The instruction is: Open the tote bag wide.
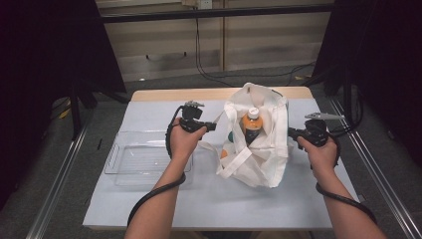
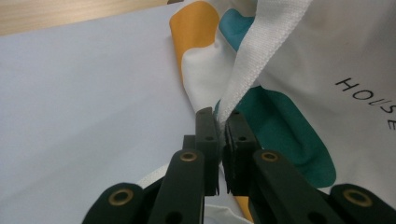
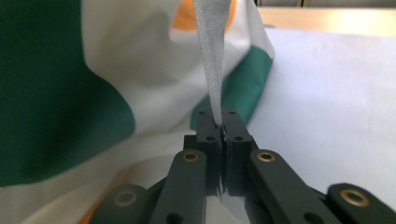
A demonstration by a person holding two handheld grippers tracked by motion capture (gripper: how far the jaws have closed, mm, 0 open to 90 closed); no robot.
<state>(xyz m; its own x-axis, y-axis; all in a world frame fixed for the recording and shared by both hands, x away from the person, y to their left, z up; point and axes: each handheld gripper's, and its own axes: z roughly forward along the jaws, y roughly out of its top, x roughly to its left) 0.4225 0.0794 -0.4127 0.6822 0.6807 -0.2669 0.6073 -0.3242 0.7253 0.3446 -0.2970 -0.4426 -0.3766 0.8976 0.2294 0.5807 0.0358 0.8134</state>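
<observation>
Forearms reach in from the near edge; both grippers' fingers are clamped on the webbing straps of a soft white cotton tote bag (image 1: pixel 259 149) at mid-surface — left gripper (image 1: pixel 211 126), right gripper (image 1: pixel 291 132). Limp cloth, probably weighted by the orange-capped bottle (image 1: pixel 252 125) — straps look the sound hold.

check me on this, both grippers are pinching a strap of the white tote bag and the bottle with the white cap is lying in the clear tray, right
Not quite. The bottle with the white cap stands inside the white tote bag, not in the clear tray, as the high view shows. The rest holds: the left gripper and the right gripper are each shut on a bag strap.
</observation>
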